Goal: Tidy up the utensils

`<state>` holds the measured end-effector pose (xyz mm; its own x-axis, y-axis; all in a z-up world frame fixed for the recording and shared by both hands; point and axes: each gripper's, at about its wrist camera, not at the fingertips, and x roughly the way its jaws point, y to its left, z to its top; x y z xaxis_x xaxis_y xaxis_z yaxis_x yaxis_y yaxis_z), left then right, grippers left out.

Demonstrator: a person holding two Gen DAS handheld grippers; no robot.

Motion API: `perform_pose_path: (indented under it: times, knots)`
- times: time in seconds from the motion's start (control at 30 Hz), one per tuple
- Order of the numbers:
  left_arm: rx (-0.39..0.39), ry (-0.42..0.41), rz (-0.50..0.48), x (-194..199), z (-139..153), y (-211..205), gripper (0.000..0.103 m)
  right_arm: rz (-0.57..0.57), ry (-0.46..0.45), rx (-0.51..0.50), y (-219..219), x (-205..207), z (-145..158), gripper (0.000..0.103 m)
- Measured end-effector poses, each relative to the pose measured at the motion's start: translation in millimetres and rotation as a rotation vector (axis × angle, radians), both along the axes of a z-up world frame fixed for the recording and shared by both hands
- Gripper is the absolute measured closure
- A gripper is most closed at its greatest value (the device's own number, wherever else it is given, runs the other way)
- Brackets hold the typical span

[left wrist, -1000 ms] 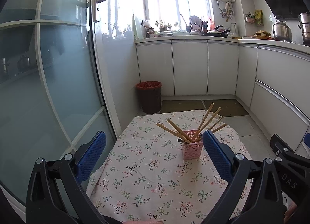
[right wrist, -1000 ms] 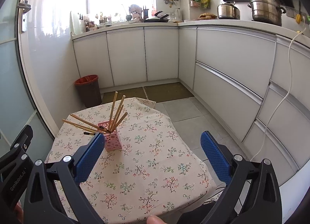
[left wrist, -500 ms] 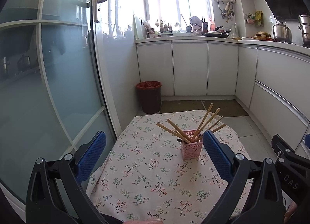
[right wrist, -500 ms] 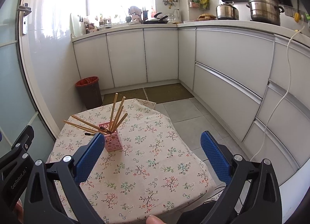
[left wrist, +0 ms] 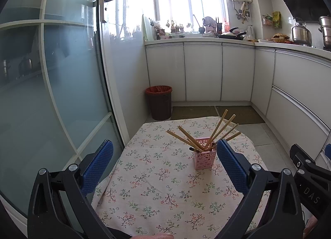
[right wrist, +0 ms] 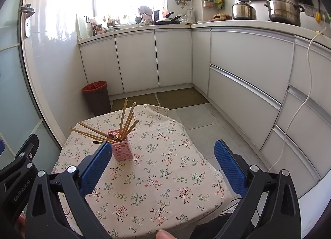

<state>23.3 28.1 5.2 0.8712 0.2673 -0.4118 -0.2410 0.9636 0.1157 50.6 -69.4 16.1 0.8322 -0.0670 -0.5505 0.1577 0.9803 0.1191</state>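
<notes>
A pink perforated holder [left wrist: 204, 157] stands upright on the floral tablecloth [left wrist: 157, 179]. Several wooden chopsticks [left wrist: 219, 129] stick out of it, fanned left and right. A dark-tipped piece rests at its rim. In the right wrist view the holder [right wrist: 122, 149] and chopsticks [right wrist: 127, 118] sit left of centre. My left gripper [left wrist: 165, 166] is open and empty, held above the near table. My right gripper [right wrist: 163, 166] is open and empty, its left pad close to the holder in the image. Each gripper's body shows at the other view's edge.
A brown bin [left wrist: 158, 102] stands on the floor beyond the table. A frosted glass door [left wrist: 51, 84] runs along the left. White cabinets [right wrist: 248, 73] line the back and right. A white cable [right wrist: 298, 111] hangs down the right cabinets. The table's right edge [right wrist: 209, 164] drops to the tiled floor.
Both views drift very slightly; the holder sits a touch lower in the frames. Both grippers stay open and empty. The chopsticks have not moved.
</notes>
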Motion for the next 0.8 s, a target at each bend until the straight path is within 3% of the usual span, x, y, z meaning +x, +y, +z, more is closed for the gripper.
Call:
perform_pose_path:
  times: [0.8]
  knots:
    - [-0.003, 0.013, 0.008, 4.2, -1.8, 1.5, 0.007, 0.003, 0.014, 0.009, 2.2, 2.6, -3.0, 0.007]
